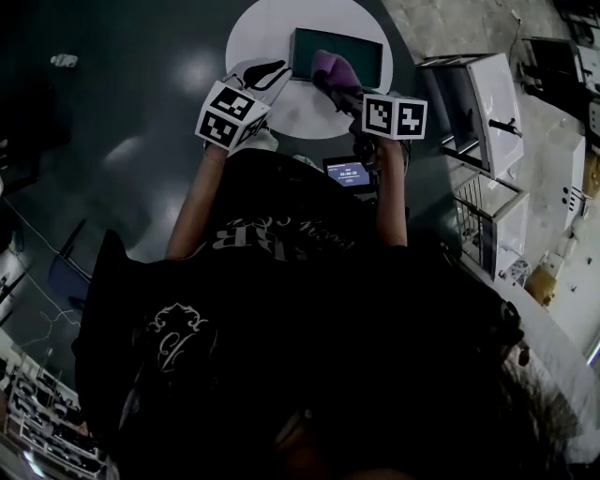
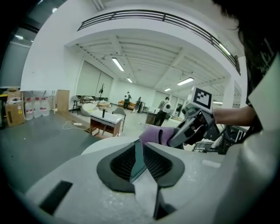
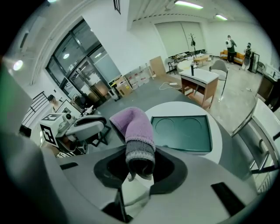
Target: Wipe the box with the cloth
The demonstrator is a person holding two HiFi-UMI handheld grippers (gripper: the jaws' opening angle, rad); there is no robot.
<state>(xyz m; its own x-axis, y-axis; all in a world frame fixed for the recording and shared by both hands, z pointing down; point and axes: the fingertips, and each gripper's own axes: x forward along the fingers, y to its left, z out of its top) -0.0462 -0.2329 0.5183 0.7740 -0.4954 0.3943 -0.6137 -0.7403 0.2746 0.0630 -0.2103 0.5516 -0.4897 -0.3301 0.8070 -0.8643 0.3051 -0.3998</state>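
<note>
A flat green box [image 1: 352, 56] lies on a round white table [image 1: 272, 28]. My right gripper [image 1: 342, 94] is shut on a purple cloth [image 1: 330, 67] with a grey band, holding it over the box's near left part. In the right gripper view the cloth [image 3: 133, 131] sticks up from the jaws [image 3: 138, 164] and hides the left edge of the box [image 3: 183, 131]. My left gripper [image 1: 267, 73] reaches the box's left edge. In the left gripper view a thin green box edge [image 2: 138, 159] sits between the nearly closed jaws, with the cloth [image 2: 155, 134] and right gripper [image 2: 188, 129] beyond.
White cabinets [image 1: 478, 94] and a wire rack [image 1: 487, 216] stand on the floor right of the table. A small device with a lit screen [image 1: 349, 172] hangs at the person's chest. A desk [image 3: 199, 78] and several people are far off in the hall.
</note>
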